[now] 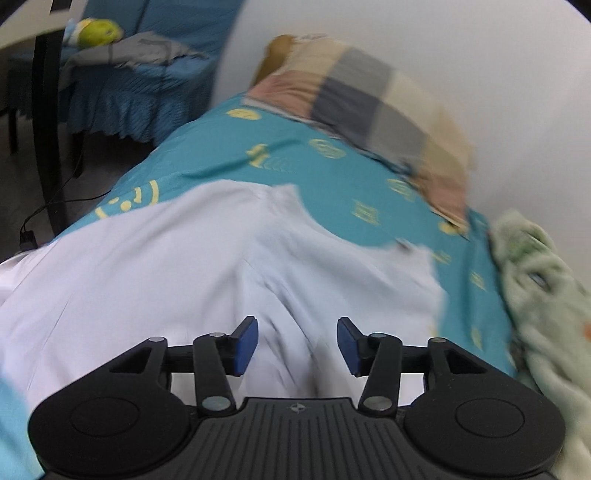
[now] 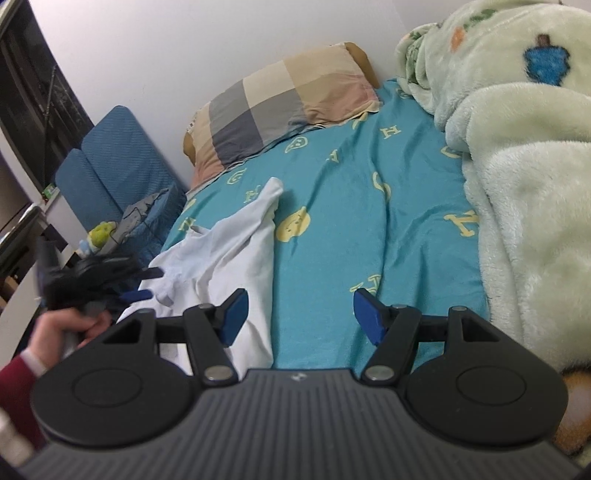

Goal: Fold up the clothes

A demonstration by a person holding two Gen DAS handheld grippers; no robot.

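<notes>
A white garment [image 1: 177, 266] lies spread on the teal bed sheet [image 1: 332, 173], with creases running toward my left gripper [image 1: 297, 345]. That gripper hovers over the cloth, its blue pads well apart and nothing between them. In the right wrist view the same garment [image 2: 229, 240] lies crumpled along the bed's left side, one narrow end reaching toward the pillow. My right gripper [image 2: 299, 317] is open over the sheet [image 2: 332, 229], its left pad above the garment's right edge. The left gripper [image 2: 110, 280] shows blurred at the far left, held by a hand [image 2: 62, 332] in a red sleeve.
A checked pillow [image 2: 280, 107] lies at the head of the bed against the wall. A pale green fleece blanket [image 2: 524, 166] is heaped along the right side. A blue chair [image 2: 118, 166] with grey cloth and a green plush toy [image 1: 99, 31] stands left of the bed.
</notes>
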